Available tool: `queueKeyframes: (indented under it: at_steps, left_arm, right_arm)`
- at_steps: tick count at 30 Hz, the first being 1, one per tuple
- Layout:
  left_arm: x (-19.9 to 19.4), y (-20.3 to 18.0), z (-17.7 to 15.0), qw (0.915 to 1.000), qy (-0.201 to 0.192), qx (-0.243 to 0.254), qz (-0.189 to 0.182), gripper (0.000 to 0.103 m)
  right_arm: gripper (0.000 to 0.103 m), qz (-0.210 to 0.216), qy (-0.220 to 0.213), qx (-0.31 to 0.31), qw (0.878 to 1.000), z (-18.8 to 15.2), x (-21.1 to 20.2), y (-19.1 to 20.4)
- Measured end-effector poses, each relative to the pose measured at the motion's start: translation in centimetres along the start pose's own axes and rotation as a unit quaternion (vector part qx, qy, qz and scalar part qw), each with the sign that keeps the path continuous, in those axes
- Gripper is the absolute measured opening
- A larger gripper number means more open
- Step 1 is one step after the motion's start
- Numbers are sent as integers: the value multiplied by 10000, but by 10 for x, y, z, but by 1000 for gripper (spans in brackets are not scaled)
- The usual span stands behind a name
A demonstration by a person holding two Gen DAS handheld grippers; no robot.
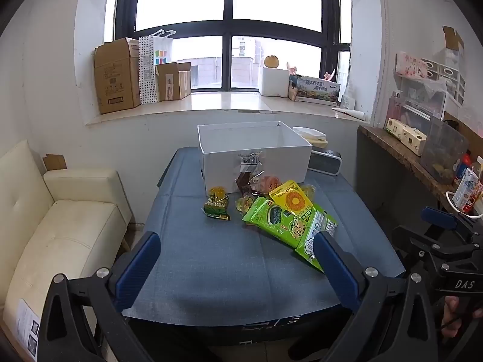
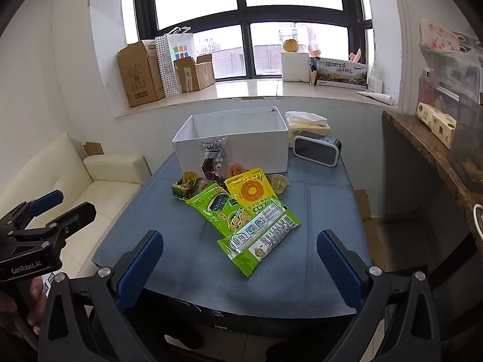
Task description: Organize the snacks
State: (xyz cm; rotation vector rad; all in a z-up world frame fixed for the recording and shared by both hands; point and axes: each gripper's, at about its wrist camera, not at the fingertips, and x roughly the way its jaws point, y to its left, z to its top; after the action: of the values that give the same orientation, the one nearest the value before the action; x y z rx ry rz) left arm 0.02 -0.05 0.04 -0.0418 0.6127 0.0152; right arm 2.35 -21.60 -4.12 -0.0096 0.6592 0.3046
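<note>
Both released: left gripper (image 1: 237, 259), right gripper (image 2: 240, 261); small clear snack packets (image 2: 215, 163) jumbled, unreadable against open white cardboard box (image 2: 241, 150) at worktop (image 2: 196, 259) far edge

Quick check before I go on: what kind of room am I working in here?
Most likely a lived-in apartment room, not a lab. A cream sofa sits beside the cloth-covered table, cardboard boxes line the windowsill, and a side shelf holds household clutter. Snack packets lie before a white box.

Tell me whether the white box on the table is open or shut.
Open. The white box has no lid on top; its rim and inner walls show in both views. Its floor is hidden, so contents cannot be told.
</note>
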Motion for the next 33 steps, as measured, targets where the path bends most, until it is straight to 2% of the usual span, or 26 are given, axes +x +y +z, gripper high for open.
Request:
queueKeyframes:
  at_steps: [33]
  left_arm:
    - [1,-4,1,10000,-39,35,-62,103]
  right_arm:
    - [103,-2,30,-39,10000,3,0,1]
